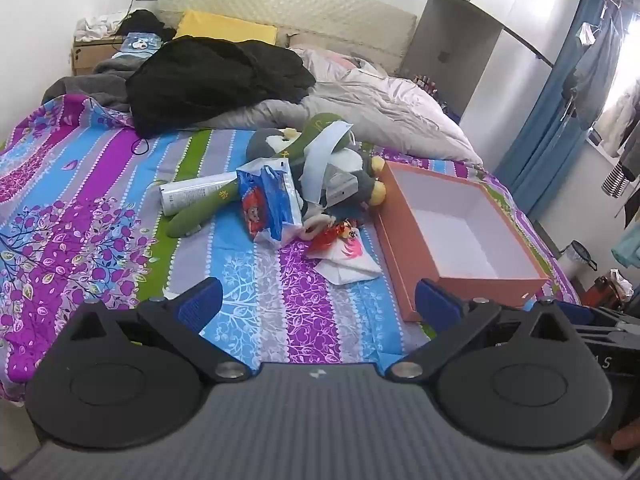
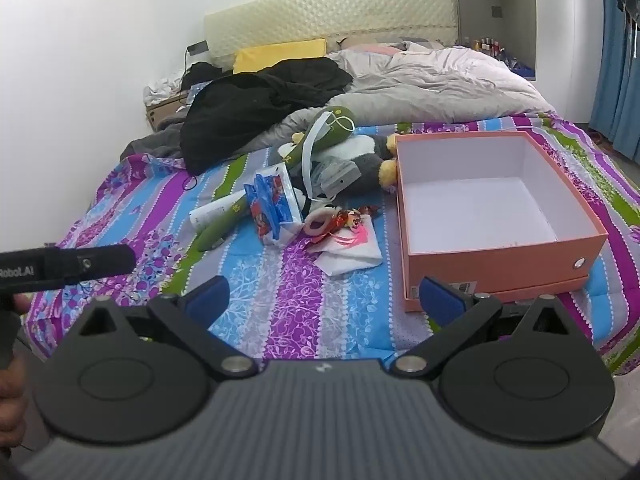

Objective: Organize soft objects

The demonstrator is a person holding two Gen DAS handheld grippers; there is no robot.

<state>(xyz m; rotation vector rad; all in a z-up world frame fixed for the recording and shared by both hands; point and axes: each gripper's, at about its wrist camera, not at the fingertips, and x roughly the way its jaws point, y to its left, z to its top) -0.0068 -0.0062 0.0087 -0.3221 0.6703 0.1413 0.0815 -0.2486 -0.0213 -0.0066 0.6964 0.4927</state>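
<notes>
A pile of things lies mid-bed: a grey penguin plush (image 1: 360,184) (image 2: 360,164), a long green plush (image 1: 216,200) (image 2: 224,220), a blue and red printed bag (image 1: 268,204) (image 2: 274,208), a white tube (image 1: 192,194), a white cloth with a red figure (image 1: 348,256) (image 2: 348,250). An open, empty orange box (image 1: 460,220) (image 2: 492,208) sits right of the pile. My left gripper (image 1: 318,304) is open and empty above the near bedsheet. My right gripper (image 2: 324,300) is open and empty, short of the box's near corner.
The bed has a striped floral sheet (image 1: 100,216) (image 2: 280,300). A black garment (image 1: 212,76) (image 2: 256,100), a grey duvet (image 1: 380,108) (image 2: 440,76) and a yellow pillow (image 1: 224,28) lie toward the headboard. The left gripper's body (image 2: 68,266) shows at the right view's left edge.
</notes>
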